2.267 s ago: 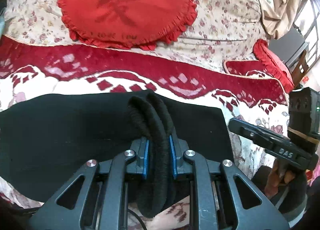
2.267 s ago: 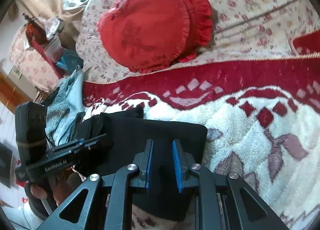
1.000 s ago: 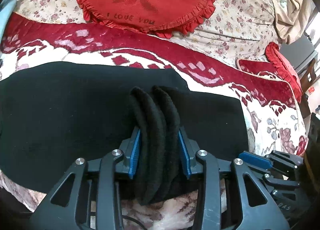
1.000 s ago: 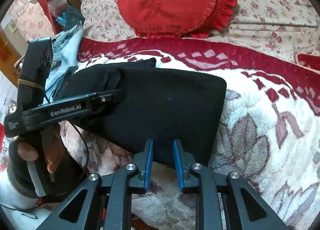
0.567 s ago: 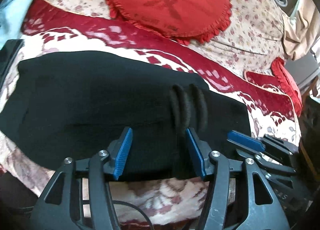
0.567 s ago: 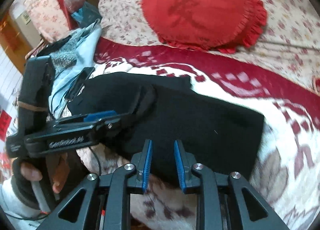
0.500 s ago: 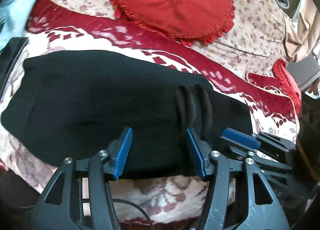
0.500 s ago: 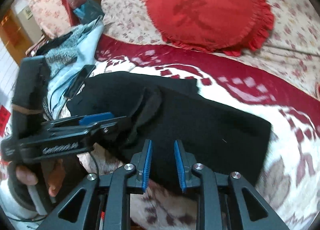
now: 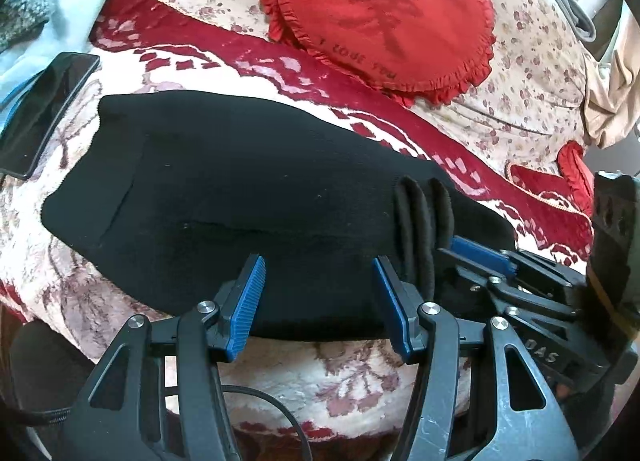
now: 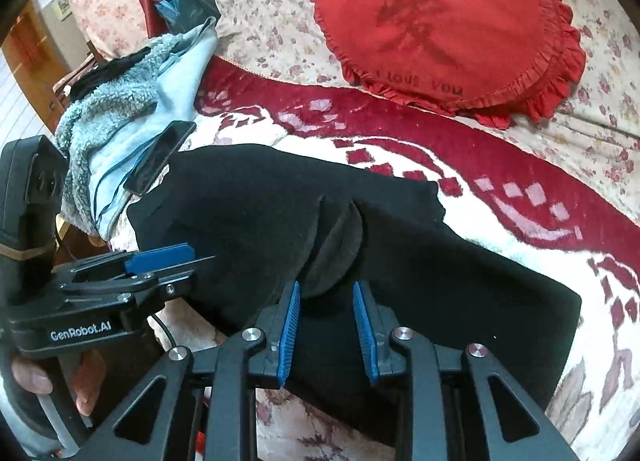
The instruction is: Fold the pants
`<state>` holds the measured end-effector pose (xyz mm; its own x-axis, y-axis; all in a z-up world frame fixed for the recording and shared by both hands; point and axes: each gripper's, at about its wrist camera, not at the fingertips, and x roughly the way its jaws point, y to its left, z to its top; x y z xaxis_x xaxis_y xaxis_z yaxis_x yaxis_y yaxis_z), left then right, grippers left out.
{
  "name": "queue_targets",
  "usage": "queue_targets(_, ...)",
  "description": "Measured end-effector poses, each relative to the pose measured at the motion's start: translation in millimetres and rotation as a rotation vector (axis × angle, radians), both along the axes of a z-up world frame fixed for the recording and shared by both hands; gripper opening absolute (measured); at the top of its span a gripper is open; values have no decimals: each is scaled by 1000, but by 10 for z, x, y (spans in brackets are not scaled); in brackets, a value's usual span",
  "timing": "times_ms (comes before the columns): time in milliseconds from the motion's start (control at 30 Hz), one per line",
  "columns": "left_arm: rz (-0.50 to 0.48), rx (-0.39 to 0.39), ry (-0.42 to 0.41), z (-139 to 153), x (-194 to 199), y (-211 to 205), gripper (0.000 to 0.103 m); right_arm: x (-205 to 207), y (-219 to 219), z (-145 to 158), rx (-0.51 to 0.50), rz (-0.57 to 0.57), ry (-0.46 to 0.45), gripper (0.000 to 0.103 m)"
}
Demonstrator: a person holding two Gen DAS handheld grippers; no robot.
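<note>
At the far left of the left wrist view a dark phone [image 9: 42, 113] lies on the blanket [image 9: 328, 377], beside a pale blue fleece [image 9: 60, 9]; just right of the phone begin the black pants [image 9: 224, 197], folded into a long band that runs across the blanket from upper left to lower right. The left gripper [image 9: 318, 301] stands wide open over the near edge of the pants, its blue pads [image 9: 250, 303] spread well apart with nothing between them but the flat cloth below; whether the tips touch that cloth cannot be told. Just past its right pad a bunched ridge [image 9: 424, 221] of several thick folds rises from the pants. Right of the ridge lies the right gripper [image 9: 486, 257], seen from the side.

In the right wrist view the left gripper [image 10: 172, 257] comes in from the left, its open tips reaching the near edge of the pants [image 10: 256, 201]; the phone [image 10: 158, 161] and fleece [image 10: 116, 109] lie behind it. The right gripper [image 10: 326, 321] is partly open, its pads [image 10: 290, 331] a moderate gap apart, empty; the grey-lined fold [image 10: 336, 257] of the ridge sits just ahead of the tips, and contact cannot be judged. Beyond, a red heart cushion [image 10: 440, 25] rests on a floral cover [image 10: 264, 13].
</note>
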<state>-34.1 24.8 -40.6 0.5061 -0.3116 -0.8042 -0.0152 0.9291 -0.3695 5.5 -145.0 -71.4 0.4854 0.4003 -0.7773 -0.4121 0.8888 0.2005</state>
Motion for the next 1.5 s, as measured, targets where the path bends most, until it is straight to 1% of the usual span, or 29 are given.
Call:
queue_targets(100,11,2,-1,14,-28,54,55,46,109,-74,-27,19,19,30)
queue_targets(200,26,-5,2,20,-63,143,55,75,171,-37,-43,29,15,32)
queue_targets(333,56,-16,1,27,-127,289,55,79,219,146,2,58,-13,32)
queue_targets(433,80,-21,3,24,-170,396,55,132,353,212,33,104,-9,32)
queue_targets(567,115,-73,12,3,-252,598,55,248,611,207,50,161,6,33)
queue_targets(633,135,-124,16,-16,-291,713,55,323,744,222,59,193,-1,38)
queue_targets(667,146,-147,19,-24,-308,765,56,364,809,233,67,209,-6,39)
queue_targets(700,166,-168,23,-38,-328,826,64,426,892,249,75,231,-8,41)
queue_targets(767,217,-180,23,-54,-374,926,72,519,1021,270,86,264,-8,43)
queue_targets(800,245,-186,22,-69,-398,986,73,576,1107,280,87,284,-8,45)
queue_targets(867,291,-202,30,-113,-421,1095,73,691,1292,292,65,326,-12,47)
queue_targets(1000,339,-241,66,-215,-375,1214,73,899,1615,274,27,392,-24,49)
queue_targets(1100,355,-252,67,-246,-301,1235,73,1044,1854,206,-28,439,-18,49)
queue_targets(1200,362,-250,65,-270,-234,1234,73,1148,2047,122,-86,481,-35,50)
queue_targets(1233,363,-248,63,-286,-196,1232,73,1174,2095,93,-103,495,-40,51)
queue_targets(1267,363,-246,61,-288,-172,1229,75,1193,2146,61,-116,514,-44,53)
queue_targets(1300,363,-248,58,-292,-157,1228,79,1208,2194,22,-126,535,-43,58)
queue_targets(1333,364,-252,55,-295,-143,1226,80,1226,2237,-25,-133,554,-34,60)
queue_targets(1433,378,-259,46,-305,-104,1222,85,1278,2323,-162,-142,597,-1,60)
queue_targets(1500,389,-253,45,-303,-86,1217,86,1327,2316,-201,-104,600,17,60)
